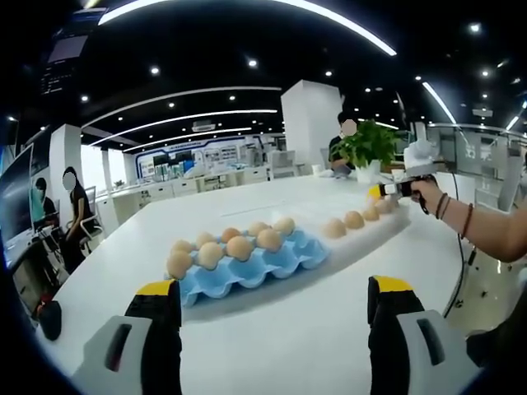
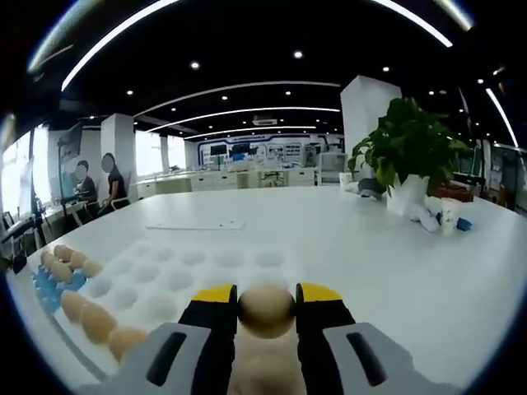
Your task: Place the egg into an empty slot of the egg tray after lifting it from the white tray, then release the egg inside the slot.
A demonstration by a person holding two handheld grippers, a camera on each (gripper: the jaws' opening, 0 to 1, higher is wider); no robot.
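A tan egg [image 2: 266, 310] sits above the white tray [image 2: 206, 267] (dimpled) — blue egg tray [image 1: 247, 267] partly filled.

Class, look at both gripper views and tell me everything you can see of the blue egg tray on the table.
The blue egg tray is a moulded tray of cupped slots, plastic or pulp by its look. It lies flat on the white table, beside the white tray. Brown eggs sit in its far rows; the near row, facing the left gripper, is empty. In the right gripper view just its corner shows, with eggs in it. Neither gripper touches it.
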